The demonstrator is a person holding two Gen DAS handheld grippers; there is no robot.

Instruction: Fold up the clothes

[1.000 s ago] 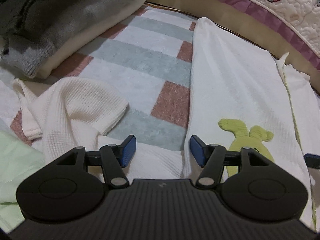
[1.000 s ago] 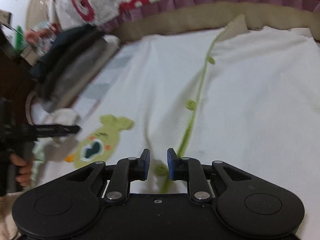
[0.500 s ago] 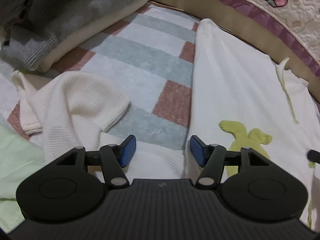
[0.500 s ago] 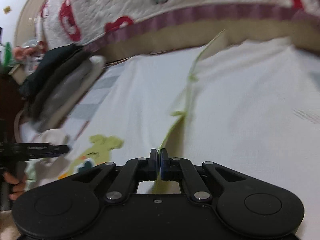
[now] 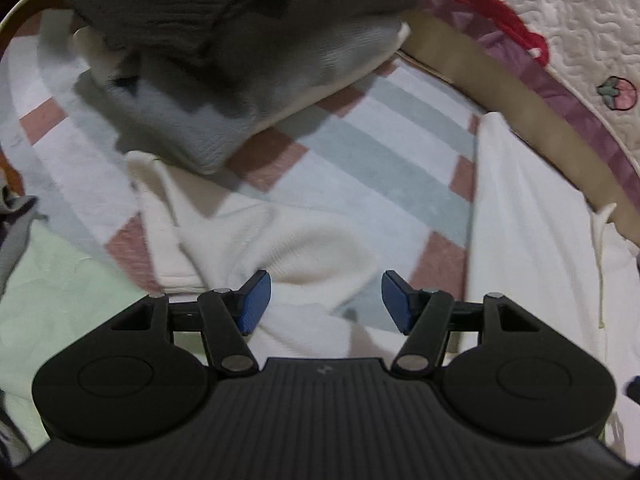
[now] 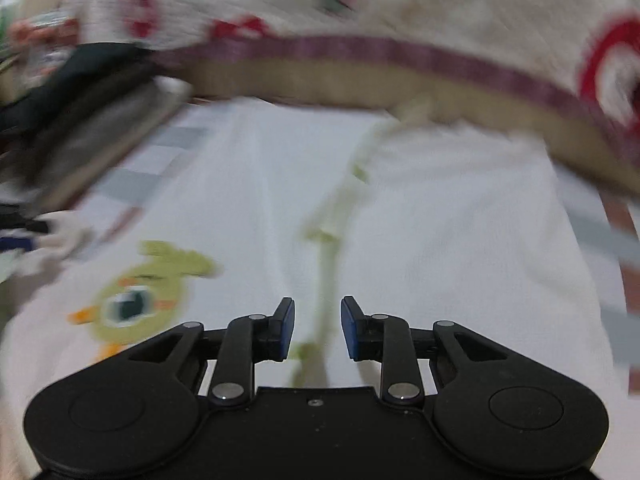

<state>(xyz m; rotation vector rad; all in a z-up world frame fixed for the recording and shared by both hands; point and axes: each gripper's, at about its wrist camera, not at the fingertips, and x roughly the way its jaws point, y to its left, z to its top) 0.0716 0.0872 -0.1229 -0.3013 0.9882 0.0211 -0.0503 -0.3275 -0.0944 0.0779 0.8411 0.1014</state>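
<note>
Home bedroom: strawberry quilt (image 5: 580, 20), folded clothes (image 5: 240, 60).

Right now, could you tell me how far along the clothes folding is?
Done: a stack of folded garments sits at the far side of the checked blanket.
In hand: nothing. The right tongs have just been opening over the green placket of the white top, gripping nothing. The left tongs are open above its crumpled sleeve.
Left: the top lies spread out, unfolded.
</note>
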